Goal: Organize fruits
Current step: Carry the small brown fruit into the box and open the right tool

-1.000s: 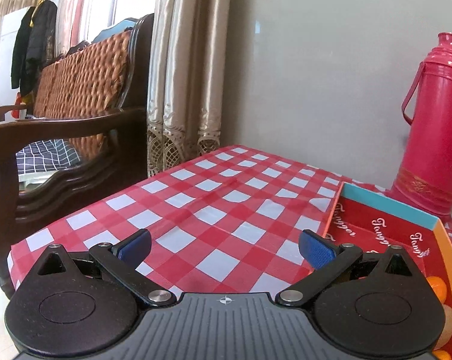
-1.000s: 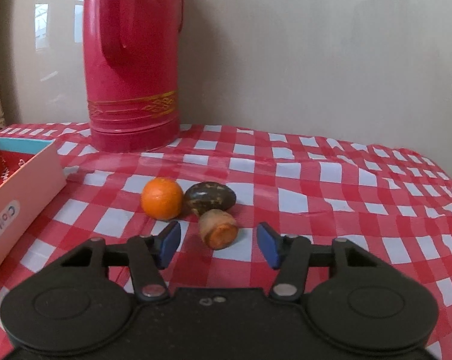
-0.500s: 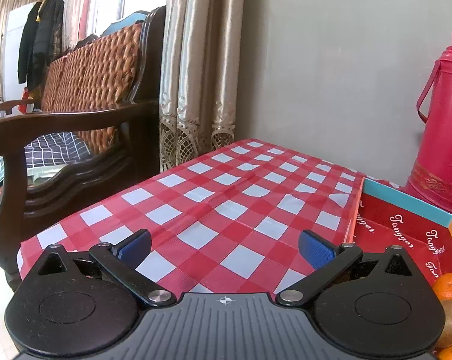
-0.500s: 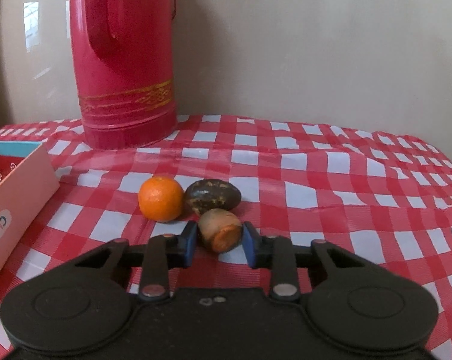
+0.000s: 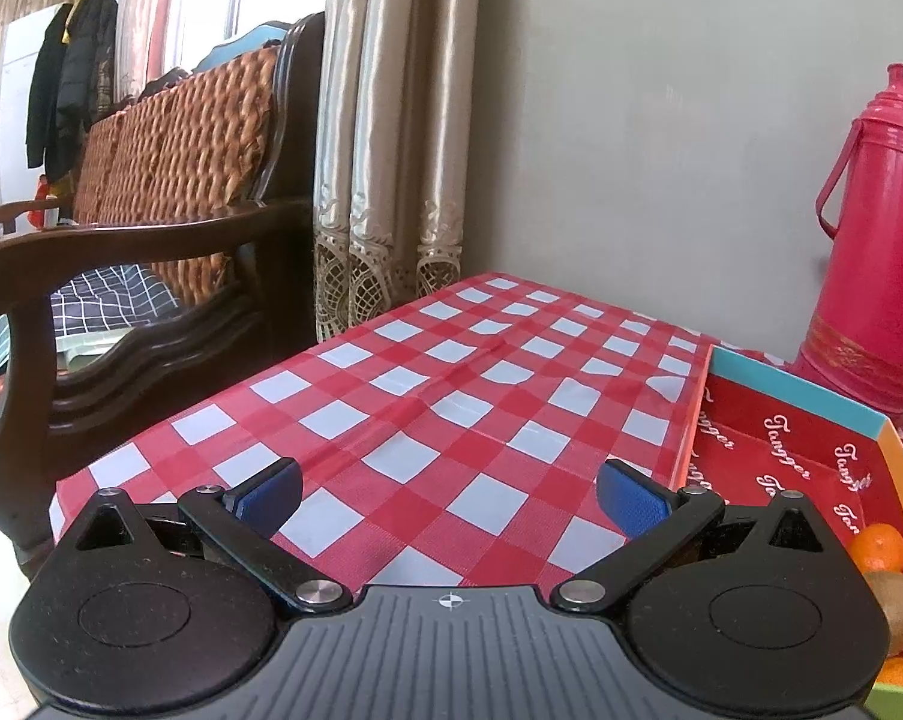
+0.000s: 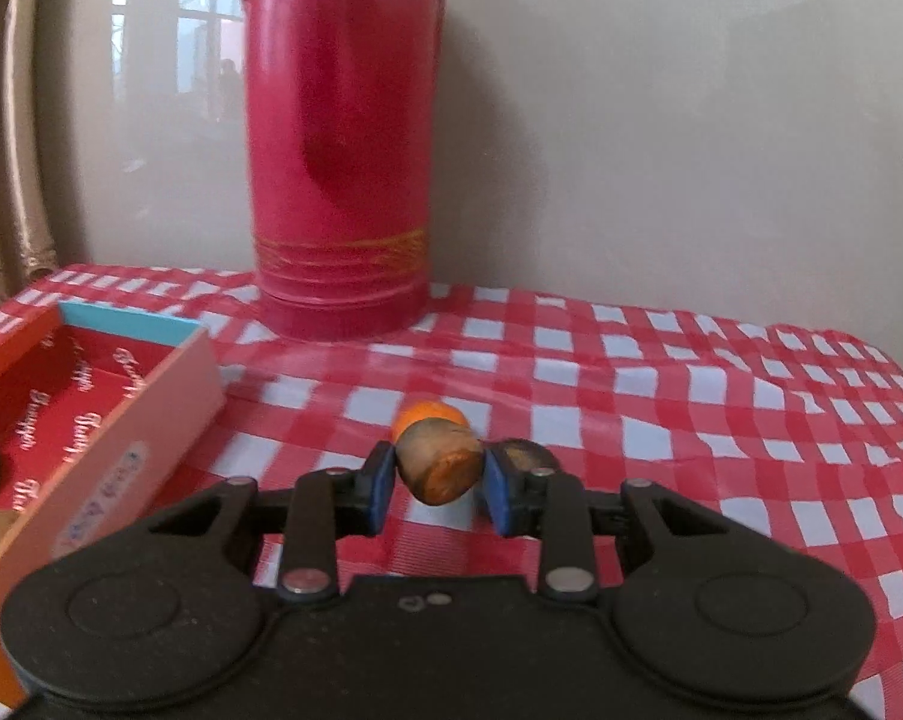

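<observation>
Right gripper [image 6: 433, 483] is clamped on the small brown orange-ended fruit [image 6: 440, 461]; left gripper [image 5: 448, 492] is spread wide.
Fruit's long axis is aligned along the fingers, orange end toward the camera.

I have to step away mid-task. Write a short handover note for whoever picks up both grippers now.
Right hand-held gripper: shut on the brown-orange fruit, lifted off the checked tablecloth.
Left hand-held gripper: open, holding nothing.
Done: tangerine and kiwi lie in the red box.
Left: put the held fruit in the box, then the orange and the dark fruit behind it.
</observation>
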A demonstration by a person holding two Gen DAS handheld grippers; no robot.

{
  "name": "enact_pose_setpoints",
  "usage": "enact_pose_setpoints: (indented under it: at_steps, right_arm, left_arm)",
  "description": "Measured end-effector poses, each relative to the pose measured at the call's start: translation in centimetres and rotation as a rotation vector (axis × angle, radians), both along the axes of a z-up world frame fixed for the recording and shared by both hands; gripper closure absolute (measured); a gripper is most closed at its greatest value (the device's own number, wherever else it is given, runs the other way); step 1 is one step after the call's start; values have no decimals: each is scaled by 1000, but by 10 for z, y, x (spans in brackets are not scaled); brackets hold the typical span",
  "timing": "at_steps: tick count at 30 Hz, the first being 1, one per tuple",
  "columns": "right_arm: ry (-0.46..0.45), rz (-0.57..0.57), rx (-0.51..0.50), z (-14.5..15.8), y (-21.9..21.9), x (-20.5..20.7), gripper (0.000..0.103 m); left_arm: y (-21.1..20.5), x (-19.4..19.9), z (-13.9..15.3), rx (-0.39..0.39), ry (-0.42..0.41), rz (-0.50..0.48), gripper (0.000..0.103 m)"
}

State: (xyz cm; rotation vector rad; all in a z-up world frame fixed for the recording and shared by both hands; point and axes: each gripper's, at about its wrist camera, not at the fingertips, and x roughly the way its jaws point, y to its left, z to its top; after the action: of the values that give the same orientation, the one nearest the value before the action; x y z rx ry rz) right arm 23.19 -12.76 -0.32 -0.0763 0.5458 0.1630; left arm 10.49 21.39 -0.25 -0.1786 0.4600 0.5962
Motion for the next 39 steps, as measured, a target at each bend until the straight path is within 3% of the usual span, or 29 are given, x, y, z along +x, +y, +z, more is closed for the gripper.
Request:
enact_pose_setpoints:
  at_steps: [23, 36, 38, 39]
  right_arm:
    - [-58, 233, 43, 21, 101, -36, 80]
    - [-14, 365, 31, 12, 156, -52, 80]
    - [-11, 384, 16, 10, 161, -53, 73]
    - [-35, 380, 11, 10, 162, -57, 61]
  left_arm:
    - [28, -26, 1, 17, 22, 36, 0]
    - [29, -28, 0, 28, 31, 29, 0]
    - [30, -28, 0, 30, 32, 31, 0]
    - [30, -28, 1, 30, 31, 31, 0]
